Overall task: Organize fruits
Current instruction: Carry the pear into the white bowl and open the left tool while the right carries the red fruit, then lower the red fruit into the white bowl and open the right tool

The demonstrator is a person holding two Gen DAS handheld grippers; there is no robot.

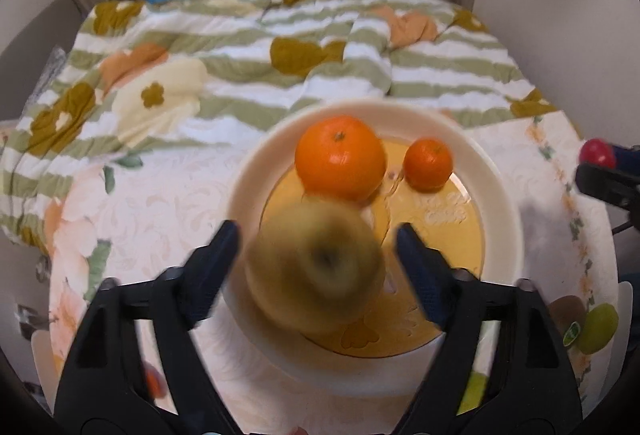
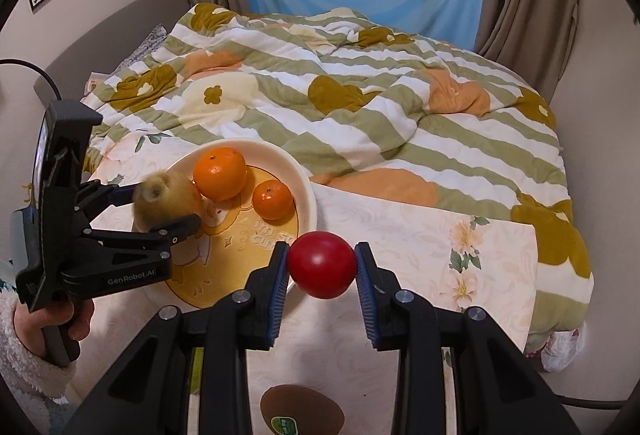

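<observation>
A cream bowl with a yellow bottom holds a large orange and a small mandarin. A yellow-green apple, blurred by motion, sits between the fingers of my left gripper, which is open with gaps on both sides. The apple is over the bowl's near left part. My right gripper is shut on a red round fruit and holds it above the bowl's right rim. The left gripper shows at left in the right wrist view.
A kiwi with a green sticker lies on the floral cloth in front of the right gripper. A green fruit and a kiwi lie at right. A striped quilt covers the bed behind.
</observation>
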